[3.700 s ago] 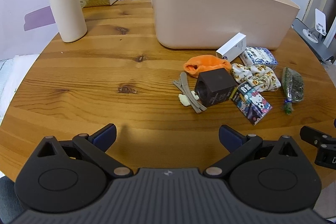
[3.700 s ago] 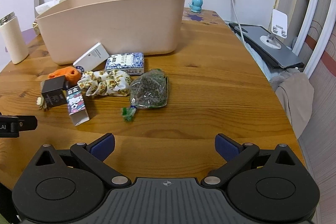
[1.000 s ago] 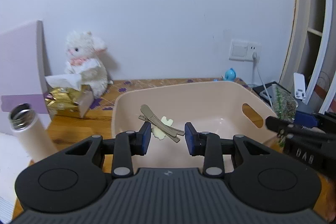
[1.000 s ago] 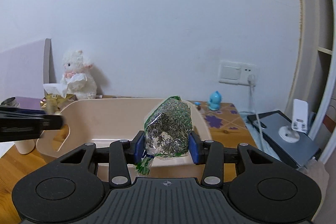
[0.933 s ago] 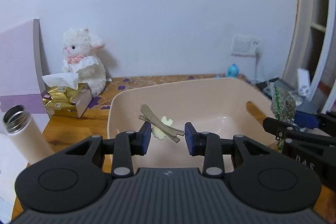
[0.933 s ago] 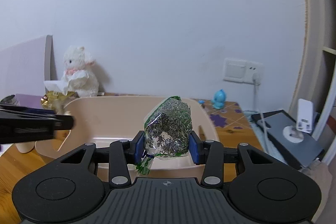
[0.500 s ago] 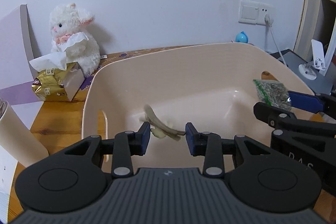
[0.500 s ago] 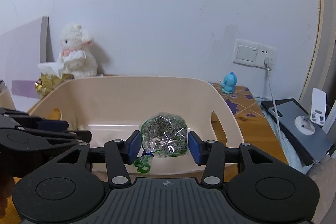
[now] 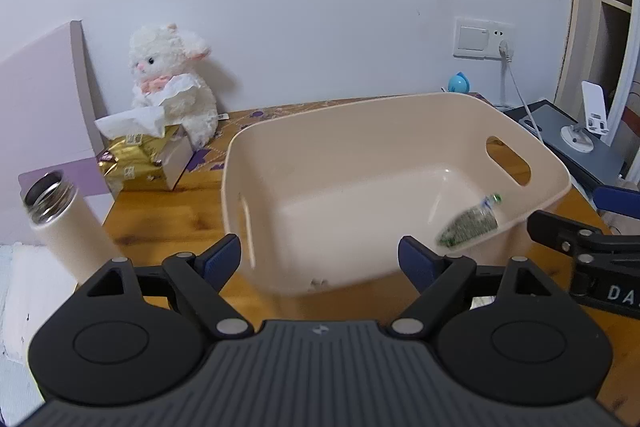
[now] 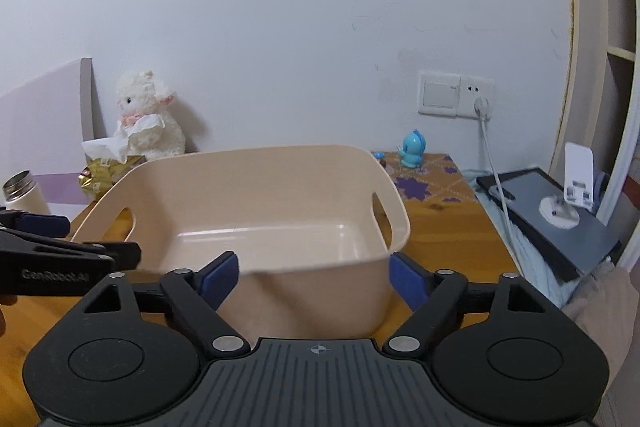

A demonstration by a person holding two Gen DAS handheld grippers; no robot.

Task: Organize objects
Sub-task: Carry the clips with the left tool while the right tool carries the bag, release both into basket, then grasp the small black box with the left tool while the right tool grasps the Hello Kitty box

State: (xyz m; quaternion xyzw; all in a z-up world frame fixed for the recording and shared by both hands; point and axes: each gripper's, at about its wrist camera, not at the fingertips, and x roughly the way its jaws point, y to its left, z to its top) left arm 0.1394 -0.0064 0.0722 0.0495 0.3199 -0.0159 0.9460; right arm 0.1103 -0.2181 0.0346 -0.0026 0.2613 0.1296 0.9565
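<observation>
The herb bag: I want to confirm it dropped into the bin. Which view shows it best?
The left wrist view: the herb bag, blurred, is inside the bin near its right wall. The right wrist view shows none of it.

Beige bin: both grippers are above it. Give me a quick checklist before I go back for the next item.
1. Left gripper open, nothing between its fingers: ok.
2. Right gripper open, nothing between its fingers: ok.
3. Herb bag inside the beige bin: ok, though blurred, so whether it has settled: cannot tell.
4. Hair clip in the bin: cannot tell; the near part of the floor is hidden in both views.
5. Bin upright on the wooden table: ok.
6. Open flask left of the bin stands apart from the left gripper: ok.
</observation>
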